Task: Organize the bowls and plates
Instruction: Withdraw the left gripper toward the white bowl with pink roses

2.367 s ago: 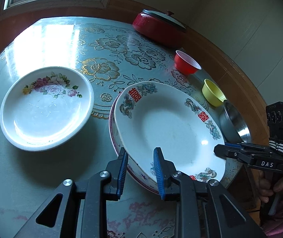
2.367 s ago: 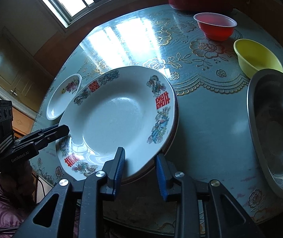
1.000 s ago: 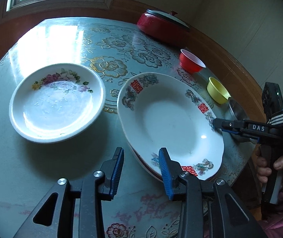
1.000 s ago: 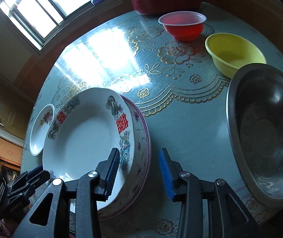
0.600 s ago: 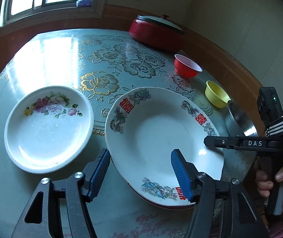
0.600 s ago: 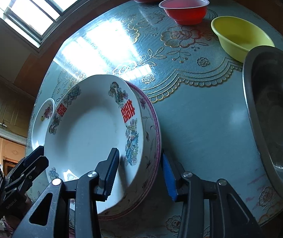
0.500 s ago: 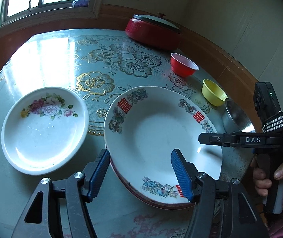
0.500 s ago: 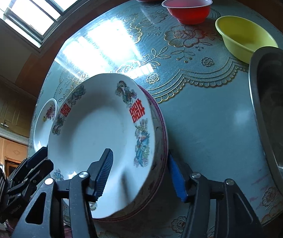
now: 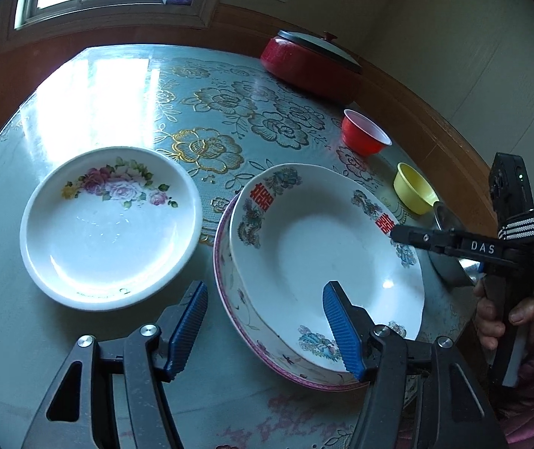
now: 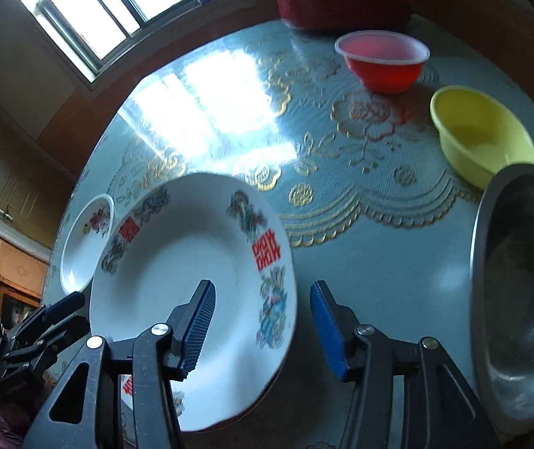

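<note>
The left tongs (image 9: 263,325) are standing wide apart, blue pads straddling the near rim of the white dragon-and-red-character plate (image 9: 323,250) without pressing on it, so nothing is in their hold. That plate is sitting nested on a pink-rimmed white plate (image 9: 229,292) underneath, slightly off-centre, on the pale blue floral-cloth surface (image 9: 117,93). The right tongs (image 10: 263,321) are hovering over the far side of the same stack, closing a little, with the plate's edge between the pads but no pad bearing on it, as far as the blurred wrist view is showing.

The risk, I'd say: the top plate is lying skewed on the lower one, so a one-sided pinch or a nudge could be tipping it, or sliding the glazed rim out of the pads. The stack is also sitting near the surface's front edge.

Outward now. A white shallow plate with pink roses (image 9: 109,224) is lying just beside the stack on the left, apart from it. On the right, a large steel bowl (image 10: 521,292) is crowding the right tongs' side, with a small yellow plastic bowl (image 10: 480,134) just behind it and a red plastic bowl (image 10: 383,60) further back. A lidded red pot (image 9: 312,63) is resting at the far edge, well clear.
</note>
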The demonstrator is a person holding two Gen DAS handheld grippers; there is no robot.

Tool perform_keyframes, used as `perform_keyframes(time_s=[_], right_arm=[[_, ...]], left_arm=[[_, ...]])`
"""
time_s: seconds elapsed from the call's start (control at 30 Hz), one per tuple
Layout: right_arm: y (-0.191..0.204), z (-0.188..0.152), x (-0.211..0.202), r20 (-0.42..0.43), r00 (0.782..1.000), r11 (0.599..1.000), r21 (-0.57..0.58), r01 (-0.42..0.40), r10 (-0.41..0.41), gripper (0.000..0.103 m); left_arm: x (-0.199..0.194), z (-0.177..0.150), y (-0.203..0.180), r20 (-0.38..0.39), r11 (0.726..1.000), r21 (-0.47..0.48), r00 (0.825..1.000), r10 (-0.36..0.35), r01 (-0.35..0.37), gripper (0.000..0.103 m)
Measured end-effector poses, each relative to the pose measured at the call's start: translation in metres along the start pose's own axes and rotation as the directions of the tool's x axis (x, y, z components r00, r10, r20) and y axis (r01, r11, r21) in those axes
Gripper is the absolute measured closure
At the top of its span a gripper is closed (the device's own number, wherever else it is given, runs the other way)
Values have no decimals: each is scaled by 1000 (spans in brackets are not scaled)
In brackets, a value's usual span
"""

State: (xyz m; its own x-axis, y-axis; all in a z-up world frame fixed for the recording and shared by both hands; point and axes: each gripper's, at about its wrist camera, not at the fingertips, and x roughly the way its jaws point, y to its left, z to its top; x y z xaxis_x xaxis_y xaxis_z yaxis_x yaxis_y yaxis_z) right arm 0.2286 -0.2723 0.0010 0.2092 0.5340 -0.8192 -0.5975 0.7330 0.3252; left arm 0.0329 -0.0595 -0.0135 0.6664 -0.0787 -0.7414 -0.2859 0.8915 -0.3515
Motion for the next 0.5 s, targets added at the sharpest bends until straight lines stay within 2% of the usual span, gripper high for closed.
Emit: perform_keyframes(time_s=[0.07,0.17,0.37,0.5], right_arm=[[5,9,5,18,1000,1000,-29,10,-10,50],[11,18,25,-11,1000,999,-49,12,-13,50],[16,9,23,-16,999,992,-116,46,-49,64],[18,0,16,-27,998,990,-135,44,-48,65]], left_arm=[[0,-2,2,-3,1000,-9,1000,7,-7,39],[-1,-5,1,-4,1000,-10,1000,9,-9,39],[0,-14,-5,-33,1000,8,999,-22,22,39],[-1,-14,-15,-30,998,48,998,-49,50,39]])
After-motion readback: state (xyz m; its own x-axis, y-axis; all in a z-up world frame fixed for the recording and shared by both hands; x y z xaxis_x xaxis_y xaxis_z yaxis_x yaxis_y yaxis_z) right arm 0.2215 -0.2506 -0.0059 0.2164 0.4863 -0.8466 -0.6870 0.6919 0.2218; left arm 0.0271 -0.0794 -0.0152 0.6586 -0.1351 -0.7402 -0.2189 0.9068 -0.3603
